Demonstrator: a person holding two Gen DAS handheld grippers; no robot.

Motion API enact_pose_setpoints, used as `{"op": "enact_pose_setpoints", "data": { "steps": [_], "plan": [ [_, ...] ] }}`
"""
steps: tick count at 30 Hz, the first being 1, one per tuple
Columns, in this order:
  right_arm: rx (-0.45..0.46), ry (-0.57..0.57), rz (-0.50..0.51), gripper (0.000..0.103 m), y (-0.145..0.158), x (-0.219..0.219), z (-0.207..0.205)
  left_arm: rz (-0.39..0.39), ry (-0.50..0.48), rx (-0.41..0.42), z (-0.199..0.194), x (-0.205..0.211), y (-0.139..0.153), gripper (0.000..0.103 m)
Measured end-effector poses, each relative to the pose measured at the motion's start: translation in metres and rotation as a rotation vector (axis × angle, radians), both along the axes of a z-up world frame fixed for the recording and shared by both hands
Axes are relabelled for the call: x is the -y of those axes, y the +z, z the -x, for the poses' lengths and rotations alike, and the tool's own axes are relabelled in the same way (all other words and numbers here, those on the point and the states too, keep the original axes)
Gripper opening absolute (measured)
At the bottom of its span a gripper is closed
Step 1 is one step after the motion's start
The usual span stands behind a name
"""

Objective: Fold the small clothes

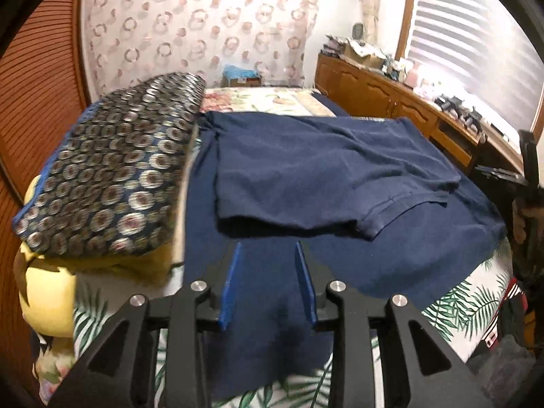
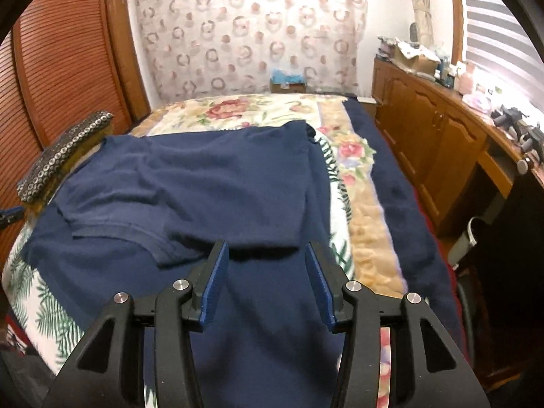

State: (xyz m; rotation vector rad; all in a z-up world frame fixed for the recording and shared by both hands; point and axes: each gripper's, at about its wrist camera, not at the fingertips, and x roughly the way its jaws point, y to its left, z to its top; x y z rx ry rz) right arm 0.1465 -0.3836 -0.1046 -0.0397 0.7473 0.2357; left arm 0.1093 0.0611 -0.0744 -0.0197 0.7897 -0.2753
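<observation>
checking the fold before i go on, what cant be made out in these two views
- Navy shirt: its near hem runs under the left gripper in the left wrist view, and under the right gripper in the right wrist view.
- Dresser clutter: too small and blurred to name.
- Yellow item: partly under the patterned cushion.

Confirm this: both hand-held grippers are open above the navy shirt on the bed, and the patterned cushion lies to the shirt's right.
Not quite. The patterned cushion lies to the left of the navy shirt, as both wrist views show. The rest holds: the left hand-held gripper and the right hand-held gripper are open above the shirt on the bed.
</observation>
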Motion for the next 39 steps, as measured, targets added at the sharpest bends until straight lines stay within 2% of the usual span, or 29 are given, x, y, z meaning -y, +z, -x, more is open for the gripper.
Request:
{"op": "enact_pose_setpoints", "data": {
  "steps": [7, 13, 17, 33, 39],
  "plan": [
    [-0.084, -0.019, 0.002, 0.047, -0.021, -0.001, -0.037, -0.028, 0.022, -0.022, -0.024, 0.01, -0.008, 0.03],
    [-0.128, -0.041, 0.029, 0.047, -0.041, -0.005, -0.053, -0.018, 0.063, -0.034, -0.042, 0.008, -0.012, 0.03],
    [-0.101, -0.046, 0.06, 0.048, -0.046, -0.007, -0.048, -0.008, 0.098, -0.018, -0.052, 0.007, -0.011, 0.036],
    [-0.089, -0.047, 0.072, 0.049, -0.048, -0.01, -0.048, -0.071, 0.14, -0.057, -0.075, 0.014, -0.033, 0.036],
    [-0.087, -0.048, 0.076, 0.049, -0.049, -0.01, -0.048, -0.064, 0.142, -0.072, -0.077, 0.015, -0.038, 0.036]
  ]
}}
